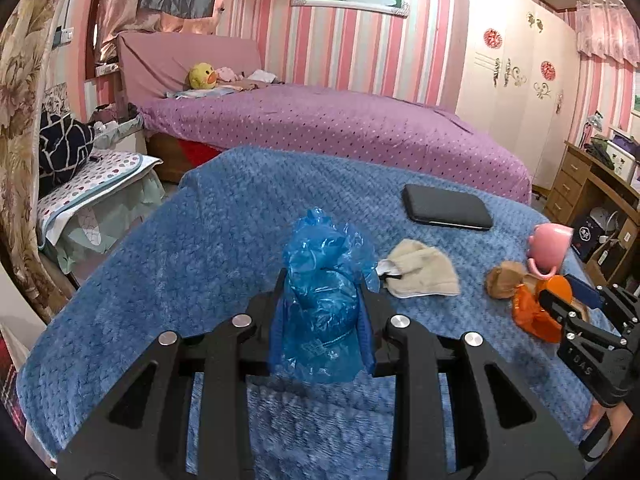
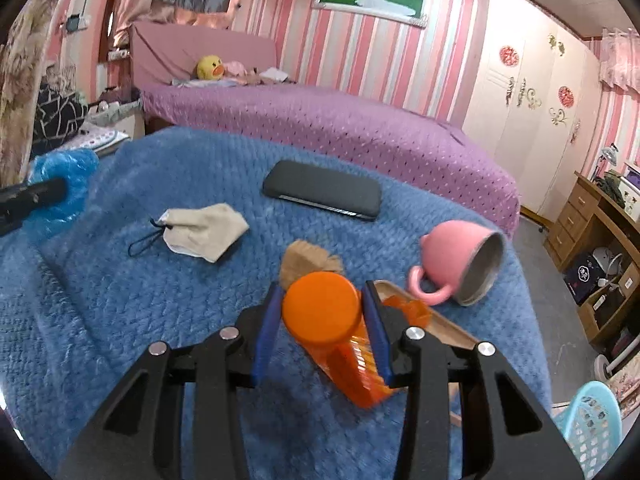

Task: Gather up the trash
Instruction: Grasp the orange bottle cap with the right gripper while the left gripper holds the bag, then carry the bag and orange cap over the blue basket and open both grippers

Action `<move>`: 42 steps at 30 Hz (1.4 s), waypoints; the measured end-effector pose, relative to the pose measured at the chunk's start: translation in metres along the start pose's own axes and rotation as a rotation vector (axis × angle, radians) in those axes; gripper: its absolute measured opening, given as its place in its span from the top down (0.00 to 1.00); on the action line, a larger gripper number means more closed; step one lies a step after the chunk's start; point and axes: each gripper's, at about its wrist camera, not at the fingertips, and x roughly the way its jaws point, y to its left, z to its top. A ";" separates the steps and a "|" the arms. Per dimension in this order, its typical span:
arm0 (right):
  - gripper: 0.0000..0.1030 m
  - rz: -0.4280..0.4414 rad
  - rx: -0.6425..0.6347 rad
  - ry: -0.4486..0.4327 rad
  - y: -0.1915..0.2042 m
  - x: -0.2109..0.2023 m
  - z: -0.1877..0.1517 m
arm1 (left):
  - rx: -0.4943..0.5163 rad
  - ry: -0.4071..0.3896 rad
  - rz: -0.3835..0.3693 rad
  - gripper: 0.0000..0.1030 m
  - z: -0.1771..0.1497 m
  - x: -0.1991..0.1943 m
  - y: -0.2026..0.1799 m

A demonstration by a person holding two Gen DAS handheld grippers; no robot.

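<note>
My left gripper [image 1: 323, 296] is shut on a crumpled blue plastic bag [image 1: 324, 300] above the blue blanket [image 1: 200, 248]; the bag also shows at the left of the right wrist view [image 2: 60, 184]. My right gripper [image 2: 320, 312] is shut on an orange plastic bottle [image 2: 324, 312] with an orange cap, held just above the blanket [image 2: 120, 300]. In the left wrist view the right gripper [image 1: 560, 300] holds the bottle [image 1: 532, 312] at the right.
On the blanket lie a beige cloth pouch [image 2: 204, 232], a black phone [image 2: 322, 195], a tipped pink mug [image 2: 460, 260] and a brown furry item [image 2: 308, 258]. A purple bed [image 2: 320, 128] is behind. A light blue basket [image 2: 592, 424] stands on the floor at right.
</note>
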 end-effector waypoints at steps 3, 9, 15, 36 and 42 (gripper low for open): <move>0.61 -0.004 0.028 -0.007 -0.017 -0.018 -0.002 | 0.008 -0.012 -0.019 0.72 0.000 -0.008 -0.011; 0.61 -0.038 0.084 0.011 -0.054 -0.041 -0.023 | 0.021 -0.021 -0.071 0.72 -0.005 -0.021 -0.041; 0.61 -0.076 0.129 0.020 -0.088 -0.062 -0.045 | 0.053 -0.017 -0.124 0.72 -0.016 -0.032 -0.078; 0.61 -0.087 0.186 0.050 -0.134 -0.060 -0.080 | 0.110 0.054 -0.155 0.72 -0.051 -0.019 -0.136; 0.61 -0.088 0.171 0.048 -0.132 -0.056 -0.079 | 0.103 0.058 -0.156 0.72 -0.048 -0.013 -0.135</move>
